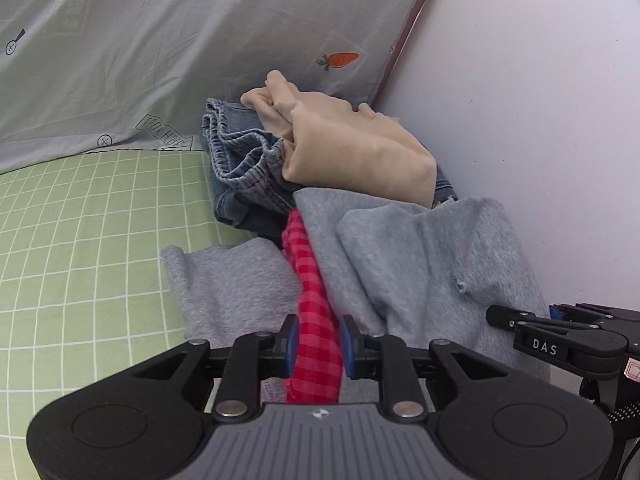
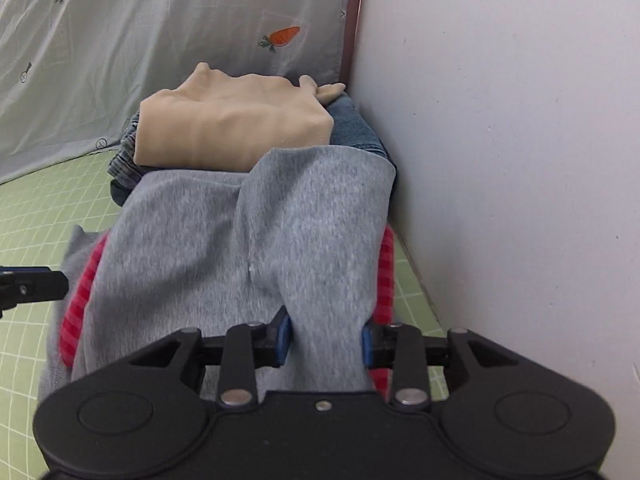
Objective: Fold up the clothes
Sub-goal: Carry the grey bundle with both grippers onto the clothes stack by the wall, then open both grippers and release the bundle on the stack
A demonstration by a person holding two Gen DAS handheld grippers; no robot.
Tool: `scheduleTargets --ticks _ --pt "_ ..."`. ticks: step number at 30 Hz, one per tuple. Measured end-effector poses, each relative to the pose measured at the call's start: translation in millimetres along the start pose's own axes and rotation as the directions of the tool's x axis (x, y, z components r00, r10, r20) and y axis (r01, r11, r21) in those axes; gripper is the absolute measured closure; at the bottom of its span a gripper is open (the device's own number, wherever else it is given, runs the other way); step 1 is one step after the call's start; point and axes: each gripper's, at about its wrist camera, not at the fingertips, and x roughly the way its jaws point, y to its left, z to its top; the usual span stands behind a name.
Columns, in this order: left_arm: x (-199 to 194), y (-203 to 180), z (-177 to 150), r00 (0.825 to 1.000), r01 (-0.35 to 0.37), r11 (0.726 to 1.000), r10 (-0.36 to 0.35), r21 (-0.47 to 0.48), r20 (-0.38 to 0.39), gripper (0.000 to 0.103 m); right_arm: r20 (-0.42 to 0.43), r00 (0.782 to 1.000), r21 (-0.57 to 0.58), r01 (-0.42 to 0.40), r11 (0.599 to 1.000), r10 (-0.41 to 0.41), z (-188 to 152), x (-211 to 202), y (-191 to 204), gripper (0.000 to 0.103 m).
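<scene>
A red checked cloth [image 1: 312, 292] runs up the middle of the left wrist view, tucked under a grey sweatshirt [image 1: 420, 248]. My left gripper [image 1: 319, 344] has this red cloth between its blue pads, and the cloth shows no pinch there. In the right wrist view the grey sweatshirt [image 2: 248, 232] covers the red cloth [image 2: 78, 304], which shows only at both edges. A loose grey fold sits between the parted pads of my right gripper [image 2: 326, 340]. The right gripper [image 1: 506, 326] also shows at the lower right of the left view.
Behind lie a folded beige garment [image 1: 360, 148] on blue jeans [image 1: 244, 160], against a white wall [image 1: 520, 120]. A green grid sheet [image 1: 80, 240] covers the surface to the left. A grey carrot-print sheet [image 1: 200, 40] hangs at the back.
</scene>
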Motion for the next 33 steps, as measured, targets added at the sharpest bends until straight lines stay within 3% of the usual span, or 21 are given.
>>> scheduleTargets --ticks 3,6,8,11,14,16,21,22,29,33 --pt "-2 13 3 1.0 -0.02 0.999 0.02 -0.043 0.001 0.07 0.085 0.994 0.056 0.057 0.997 -0.062 -2 -14 -1 0.044" --pt "-7 15 1 0.999 -0.035 0.999 0.035 -0.03 0.001 0.06 0.185 0.975 0.089 0.11 0.99 -0.125 1 -29 1 0.043" --pt "-10 15 -3 0.999 -0.044 0.999 0.044 -0.023 0.0 0.042 0.213 0.974 0.101 0.06 0.993 -0.081 3 -32 3 0.043" --pt "-15 14 -8 0.998 -0.057 0.998 0.057 -0.013 0.0 0.033 0.098 0.995 0.074 0.01 0.997 -0.018 2 -3 13 0.041" --pt "-23 12 -14 0.998 -0.061 0.998 0.061 0.008 0.005 0.023 0.004 0.994 0.004 0.114 0.994 -0.114 -2 21 26 0.031" --pt "-31 10 -18 0.998 -0.064 0.998 0.063 0.027 0.031 0.018 0.002 0.994 0.042 0.107 0.993 -0.107 -2 15 25 0.03" --pt "-59 11 -20 0.99 -0.044 0.996 0.033 0.081 0.139 0.006 0.057 0.997 0.167 0.05 0.985 -0.061 -3 -19 27 0.002" --pt "-65 11 -20 0.987 -0.04 0.995 0.025 0.093 0.16 0.001 0.075 0.995 0.173 0.049 0.984 -0.063 -5 -28 32 0.001" --pt "-105 13 -16 0.966 -0.034 0.977 -0.021 0.209 0.256 0.0 0.154 0.986 0.245 0.032 0.969 -0.071 -24 -94 79 0.001" --pt "-126 26 -22 0.969 -0.034 0.972 -0.025 0.234 0.245 0.0 0.165 0.982 0.287 0.036 0.957 -0.087 -37 -124 111 0.001"
